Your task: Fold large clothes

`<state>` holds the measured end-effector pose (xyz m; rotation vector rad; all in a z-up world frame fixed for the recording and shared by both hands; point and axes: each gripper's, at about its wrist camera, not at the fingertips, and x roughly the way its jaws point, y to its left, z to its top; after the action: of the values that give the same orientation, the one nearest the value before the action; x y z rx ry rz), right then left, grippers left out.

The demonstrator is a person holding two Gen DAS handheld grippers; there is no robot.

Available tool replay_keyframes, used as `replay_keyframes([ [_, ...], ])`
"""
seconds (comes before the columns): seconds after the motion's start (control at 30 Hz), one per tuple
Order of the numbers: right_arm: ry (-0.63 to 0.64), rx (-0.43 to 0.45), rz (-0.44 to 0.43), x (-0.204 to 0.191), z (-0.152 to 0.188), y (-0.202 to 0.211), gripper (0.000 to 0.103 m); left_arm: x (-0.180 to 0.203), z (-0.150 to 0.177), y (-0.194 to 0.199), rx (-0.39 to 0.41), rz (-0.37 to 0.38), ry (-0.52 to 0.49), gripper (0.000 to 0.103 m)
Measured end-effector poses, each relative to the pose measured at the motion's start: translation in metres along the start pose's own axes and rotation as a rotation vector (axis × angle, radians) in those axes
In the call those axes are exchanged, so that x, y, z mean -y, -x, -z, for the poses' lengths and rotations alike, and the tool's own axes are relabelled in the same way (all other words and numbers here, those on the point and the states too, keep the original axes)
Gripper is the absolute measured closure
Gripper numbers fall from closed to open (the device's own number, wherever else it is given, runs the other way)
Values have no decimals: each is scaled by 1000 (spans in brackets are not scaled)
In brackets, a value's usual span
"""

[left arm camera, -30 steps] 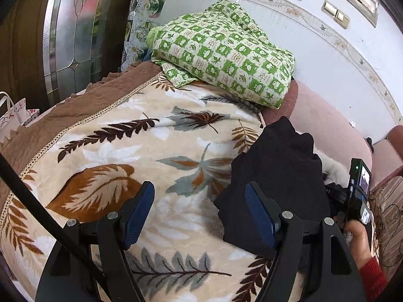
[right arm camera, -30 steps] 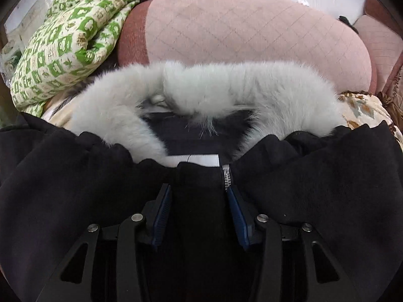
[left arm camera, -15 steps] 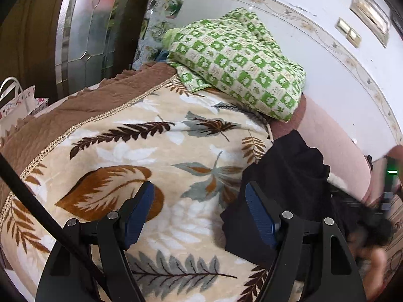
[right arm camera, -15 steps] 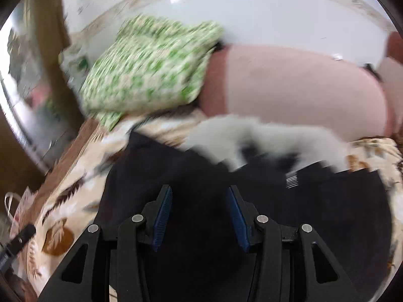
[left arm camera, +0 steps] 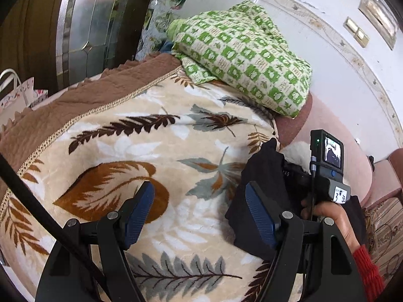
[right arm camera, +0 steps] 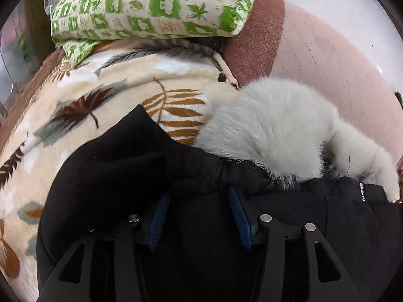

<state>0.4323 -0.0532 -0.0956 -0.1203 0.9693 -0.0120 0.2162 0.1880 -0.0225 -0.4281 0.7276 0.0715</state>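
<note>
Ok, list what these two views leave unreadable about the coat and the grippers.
- Right gripper: open over the black coat; fabric hides one pad's base, contact unclear.
- Coat's lower half: cut off by both frames' bottom edges.
- Left view: the left gripper frame and right hand cover the coat's middle.

Coat (right arm camera: 201, 226): matt black cloth; collar trim (right arm camera: 277, 130) of fluffy pale-grey fur; small metal zip (right arm camera: 362, 193).
Blanket (left arm camera: 151, 151): plush, leaf-printed.
Quilt (left arm camera: 246, 55): smooth green-checked cloth.
Gripper pads (left arm camera: 260, 219): blue ribbed plastic, in matt black frames.
</note>
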Motion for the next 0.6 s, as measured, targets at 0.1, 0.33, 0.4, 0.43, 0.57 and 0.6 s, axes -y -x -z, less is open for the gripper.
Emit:
replay_keyframes([
  [0.1,1,130,27,-4,11,40,50,7,2,1,3,-5,-36,29],
  [0.33,-37,268,-164,-8,36,120,50,-3,-3,10,37,-21,12,29],
  [0.4,29,249,-166,-28,32,112,50,-7,-4,10,41,-36,17,29],
  [0.43,44,245,-153,-36,29,105,50,-8,-4,10,38,-35,20,29],
  [0.57,49,103,-103,-62,16,38,42,-9,-6,7,25,-33,16,29],
  [0.6,51,80,-90,-64,15,25,35,-9,-7,7,25,-38,11,29],
])
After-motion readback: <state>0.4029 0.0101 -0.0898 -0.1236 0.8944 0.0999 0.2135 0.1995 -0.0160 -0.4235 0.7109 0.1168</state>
